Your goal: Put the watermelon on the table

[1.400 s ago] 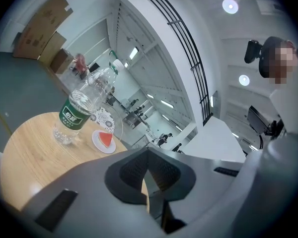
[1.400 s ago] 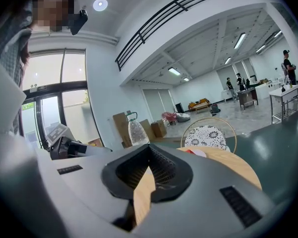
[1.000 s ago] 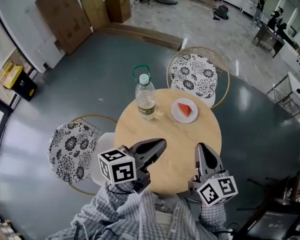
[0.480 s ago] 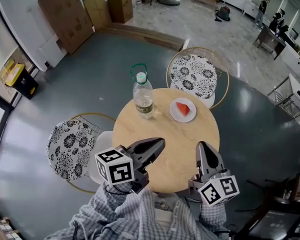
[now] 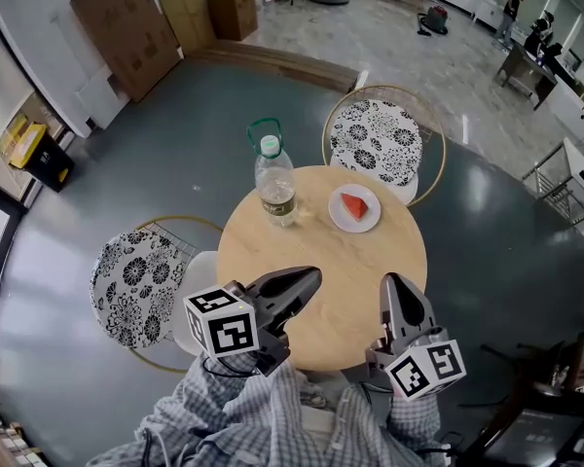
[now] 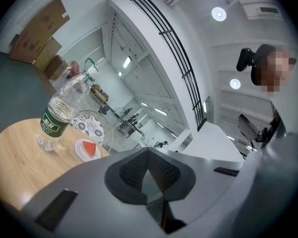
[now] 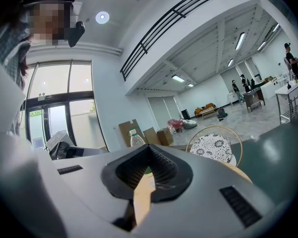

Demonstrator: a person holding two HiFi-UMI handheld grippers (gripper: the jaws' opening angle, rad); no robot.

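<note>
Open hall w/ grey floor; in the middle stands a round wooden table (image 5: 321,295) w/ 2 floral-cushion chairs, 1 beyond its far edge (image 5: 375,139) and 1 off to the left (image 5: 136,285).

The left gripper (image 5: 314,276) hovers over the near part of the tabletop, jaws pressed together, nothing in them. The right gripper (image 5: 390,282) is beside it, also closed & empty, pointing across the table.

Ahead of both, well apart from the tips, the watermelon (image 5: 354,206) lies on a small white plate (image 5: 370,225) toward the far side. That is roughly straight ahead of the right gripper and ahead-right of the left. A water bottle (image 5: 275,188) stands ahead of the left gripper, near the plate's left.

Risks, as I judge them:
- Going in w/ the jaws closed would only shove the slice or skid the plate toward the far edge, so they'd need to open 1st.
- The slice looks soft & wet. A hard pinch could crush it, and a weak 1 could let it slip.
- The plate looks light and may lift or slide w/ the slice unless the other gripper steadies it.
- The bottle is tall, so a left-side reach could tip it.
</note>
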